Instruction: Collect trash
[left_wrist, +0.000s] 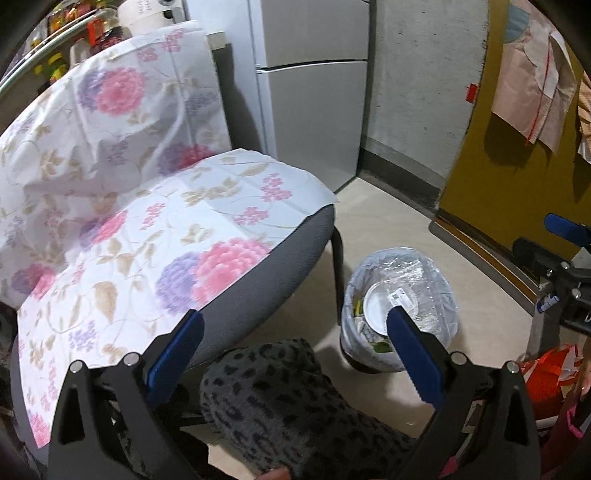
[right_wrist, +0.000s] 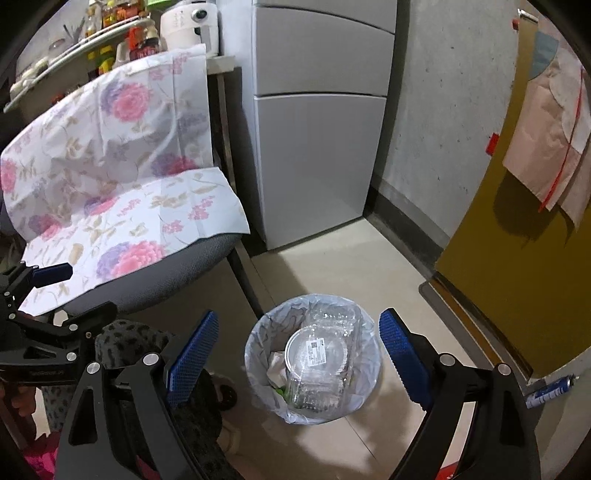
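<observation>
A small trash bin lined with a pale plastic bag stands on the floor beside the chair; it also shows in the left wrist view. Inside lie clear plastic food containers with a white label, and some paper. My right gripper is open and empty, held above the bin with its fingers on either side of it. My left gripper is open and empty, above the chair's front edge and a knee, left of the bin. Each gripper shows at the edge of the other's view.
A chair draped in a floral cloth stands on the left. A grey fridge stands against the back wall. A yellow door is on the right. A small spray can lies on the floor by the door. A leopard-print knee is below.
</observation>
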